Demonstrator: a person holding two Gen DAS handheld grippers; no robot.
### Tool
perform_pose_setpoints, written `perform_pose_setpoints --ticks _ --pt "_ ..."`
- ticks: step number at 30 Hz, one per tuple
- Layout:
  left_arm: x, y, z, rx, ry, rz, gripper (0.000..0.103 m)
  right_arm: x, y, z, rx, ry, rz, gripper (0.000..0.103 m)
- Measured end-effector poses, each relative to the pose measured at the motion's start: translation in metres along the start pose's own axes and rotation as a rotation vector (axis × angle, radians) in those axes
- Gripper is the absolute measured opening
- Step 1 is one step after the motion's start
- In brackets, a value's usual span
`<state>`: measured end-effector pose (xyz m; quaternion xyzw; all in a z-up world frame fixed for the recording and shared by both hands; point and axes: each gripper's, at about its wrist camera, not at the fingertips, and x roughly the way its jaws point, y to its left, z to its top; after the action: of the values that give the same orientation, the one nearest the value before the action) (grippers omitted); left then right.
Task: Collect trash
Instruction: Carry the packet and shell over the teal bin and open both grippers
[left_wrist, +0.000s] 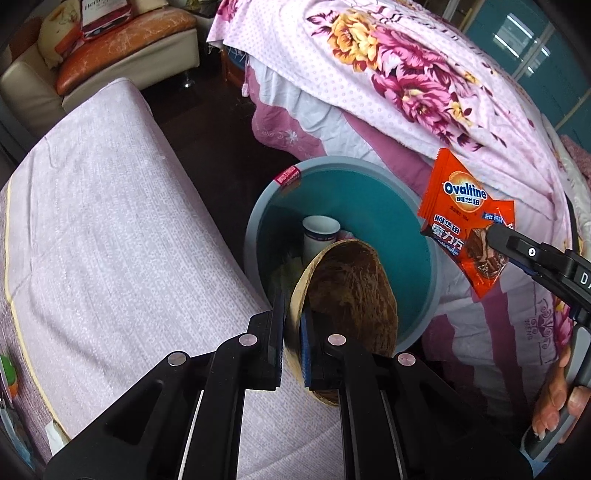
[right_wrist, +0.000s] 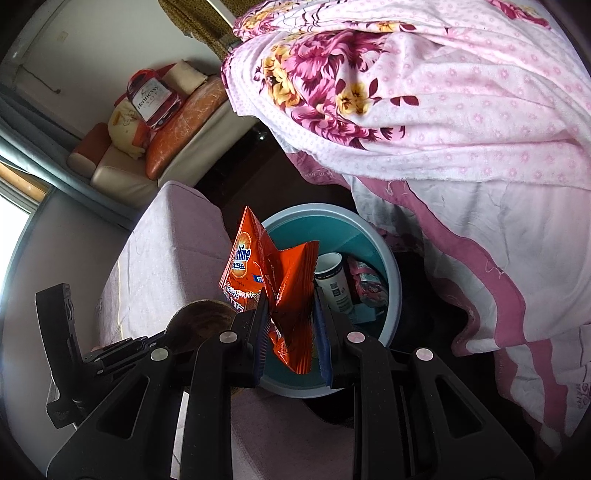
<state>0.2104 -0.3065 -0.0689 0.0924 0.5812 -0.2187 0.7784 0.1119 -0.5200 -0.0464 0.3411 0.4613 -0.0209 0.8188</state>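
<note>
1. Drop-off step: the left tool (left_wrist: 293, 332) is closed on a coconut shell (left_wrist: 351, 291) at the bin's (left_wrist: 417, 325) 6 o'clock rim.
2. The right tool (right_wrist: 290, 314) pinches an Ovaltine wrapper (right_wrist: 284, 273) above the bin.
3. Next, I judge: open both over the bin's mouth.

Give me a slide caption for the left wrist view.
Left gripper holds a coconut shell over the teal bin; right gripper brings an Ovaltine wrapper.
</note>
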Motion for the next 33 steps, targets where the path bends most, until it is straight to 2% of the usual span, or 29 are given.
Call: perform_pose_setpoints --ticks 11,15,20,24,26,33 --pt "0.026 -0.009 0.005 0.018 0.050 0.005 0.012 0.010 -0.013 0.001 0.027 0.018 -0.022 0.022" --pt "0.031 -0.014 0.004 0.028 0.064 0.006 0.019 0.013 -0.015 0.001 0.030 0.025 -0.028 0.022" --pt "0.025 -0.014 0.002 0.027 0.035 0.014 0.059 0.016 -0.015 0.000 0.030 0.037 -0.031 0.022" --pt "0.012 -0.008 -0.002 0.014 0.009 0.006 0.069 0.020 -0.012 -0.001 0.024 0.046 -0.031 0.022" --pt "0.007 -0.005 -0.005 0.004 -0.001 0.001 0.078 0.022 -0.010 -0.002 0.021 0.051 -0.031 0.022" --pt "-0.008 0.007 -0.017 -0.026 -0.013 -0.026 0.084 0.030 0.002 -0.004 -0.005 0.073 -0.039 0.024"
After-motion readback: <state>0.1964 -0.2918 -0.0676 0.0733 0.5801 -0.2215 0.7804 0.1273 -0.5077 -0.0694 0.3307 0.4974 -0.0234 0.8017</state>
